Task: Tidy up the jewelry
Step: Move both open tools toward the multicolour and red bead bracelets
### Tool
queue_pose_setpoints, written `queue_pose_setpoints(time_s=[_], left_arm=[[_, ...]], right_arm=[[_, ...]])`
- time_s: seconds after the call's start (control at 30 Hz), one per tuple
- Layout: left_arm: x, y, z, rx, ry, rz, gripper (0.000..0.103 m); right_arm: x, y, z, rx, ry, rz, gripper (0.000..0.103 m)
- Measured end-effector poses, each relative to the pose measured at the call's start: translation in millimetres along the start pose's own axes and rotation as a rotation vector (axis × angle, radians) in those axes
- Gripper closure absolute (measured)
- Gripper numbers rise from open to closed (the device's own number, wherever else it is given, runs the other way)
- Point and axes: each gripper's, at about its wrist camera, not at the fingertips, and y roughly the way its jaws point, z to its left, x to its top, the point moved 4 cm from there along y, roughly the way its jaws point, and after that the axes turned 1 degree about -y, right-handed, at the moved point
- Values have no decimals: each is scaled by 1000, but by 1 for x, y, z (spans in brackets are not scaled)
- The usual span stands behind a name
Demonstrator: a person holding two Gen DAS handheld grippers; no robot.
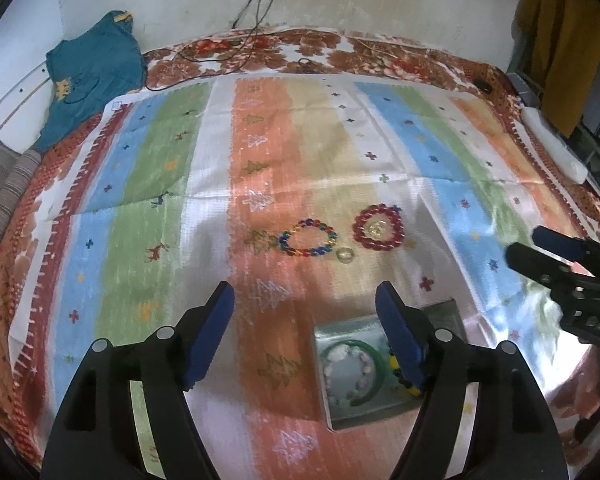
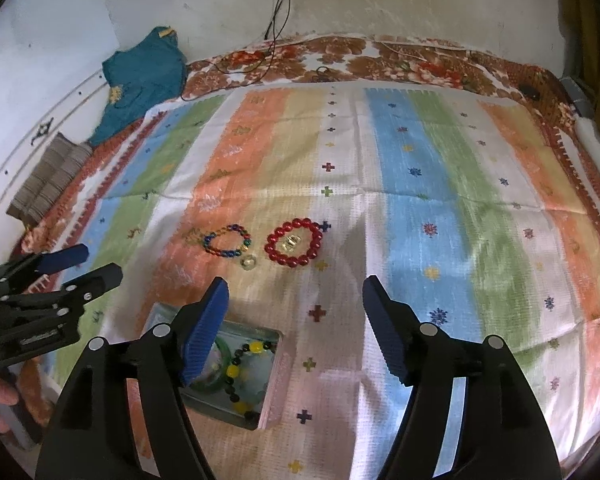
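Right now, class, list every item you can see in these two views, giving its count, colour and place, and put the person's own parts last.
Red bead bracelet: one, red, on the mat, right of the multicolour one.
Multicolour bead bracelet: one, mixed colours, on the mat.
Clear rings: two, yellowish; one inside the red bracelet, one on the mat between the bracelets.
Tin box: one, grey, open, near edge of mat.
In the box: green bangle, pale bead bracelet, yellow-and-black bead bracelet.
Striped mat: one, pastel stripes, over a floral bedsheet.
Teal garment: one, far left corner.
Left gripper: fingers open, empty.
Right gripper: fingers open, empty.
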Motion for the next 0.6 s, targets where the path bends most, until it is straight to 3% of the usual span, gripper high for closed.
queue_pose_setpoints(time_s=[0.1,0.6], left_arm=[[5,6,9,1,-17,14,30],[18,52,14,34,-2,78,27]], right_arm=[[3,5,-2,27,18,15,30],[12,47,-2,-36,-40,89,30]])
